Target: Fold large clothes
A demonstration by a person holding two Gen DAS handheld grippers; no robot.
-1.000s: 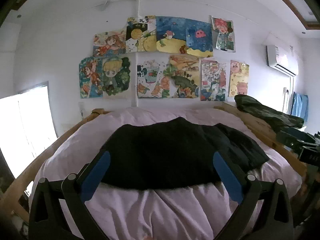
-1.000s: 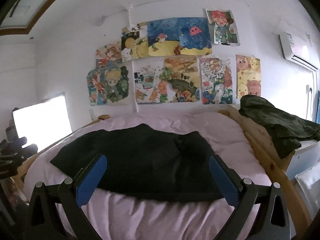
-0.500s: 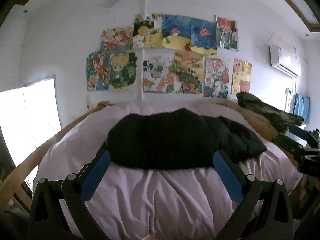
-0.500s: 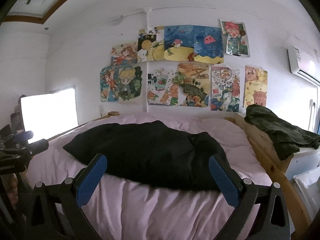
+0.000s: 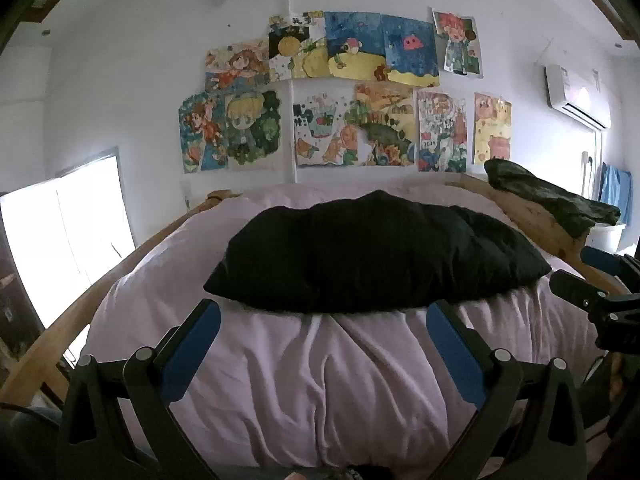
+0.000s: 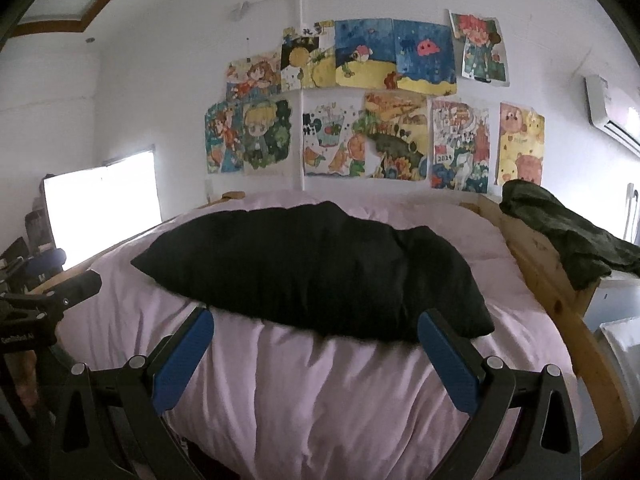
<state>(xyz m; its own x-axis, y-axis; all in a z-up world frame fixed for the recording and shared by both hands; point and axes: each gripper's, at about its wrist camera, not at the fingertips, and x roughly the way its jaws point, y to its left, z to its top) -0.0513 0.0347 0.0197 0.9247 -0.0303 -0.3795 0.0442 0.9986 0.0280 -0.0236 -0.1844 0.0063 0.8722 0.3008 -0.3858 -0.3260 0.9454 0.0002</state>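
A black garment (image 5: 372, 252) lies spread flat across the pink bed cover (image 5: 320, 380), and it also shows in the right wrist view (image 6: 316, 268). My left gripper (image 5: 323, 320) is open and empty, held back from the garment's near edge over the cover. My right gripper (image 6: 315, 324) is open and empty, also short of the near edge. The right gripper's body shows at the right edge of the left wrist view (image 5: 600, 300). The left gripper's body shows at the left edge of the right wrist view (image 6: 44, 304).
The bed has a wooden frame (image 6: 560, 300). A dark green garment (image 6: 568, 236) hangs over its right rail. Drawings (image 5: 340, 92) cover the far wall. A bright window (image 5: 64, 232) is at left and an air conditioner (image 5: 576, 100) at upper right.
Both grippers have pulled back and dropped lower, so the black garment sits farther off and more bare pink cover lies in front of the fingers. Both stayed open.
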